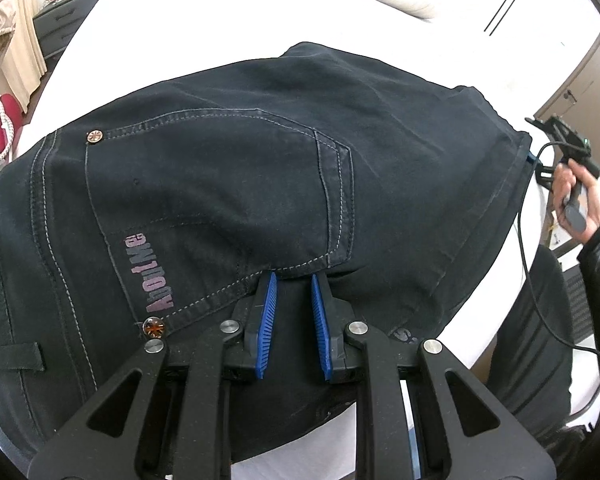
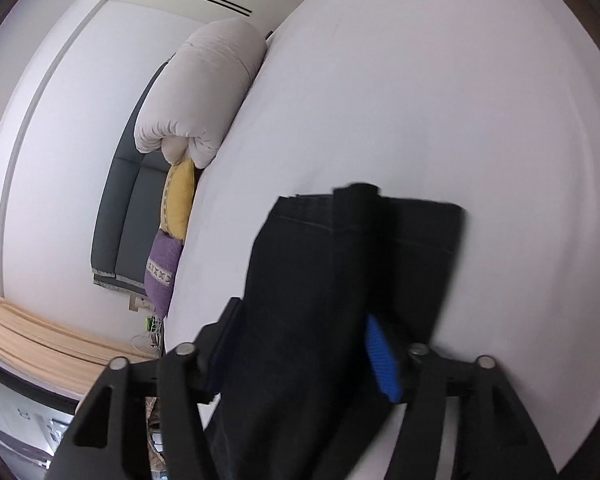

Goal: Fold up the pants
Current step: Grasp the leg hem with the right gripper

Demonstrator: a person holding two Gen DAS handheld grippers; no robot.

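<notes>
Left gripper [image 1: 293, 280] spread over pants [image 1: 260, 168] | right gripper [image 2: 300, 320] pinching pants on bed [image 2: 460, 100]

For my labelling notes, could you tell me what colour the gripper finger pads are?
Blue, ribbed pads on the left gripper; clearest in the left wrist view.

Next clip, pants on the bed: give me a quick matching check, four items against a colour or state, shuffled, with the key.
Column 1:
1. pants
2. left tongs
3. right tongs
4. pillow

Column 2:
a. purple
b. open, pads apart over the fabric
c. dark, lying on the white bed
d. has dark cloth between its fingers

Pairs: 1-c, 2-b, 3-d, 4-a
</notes>
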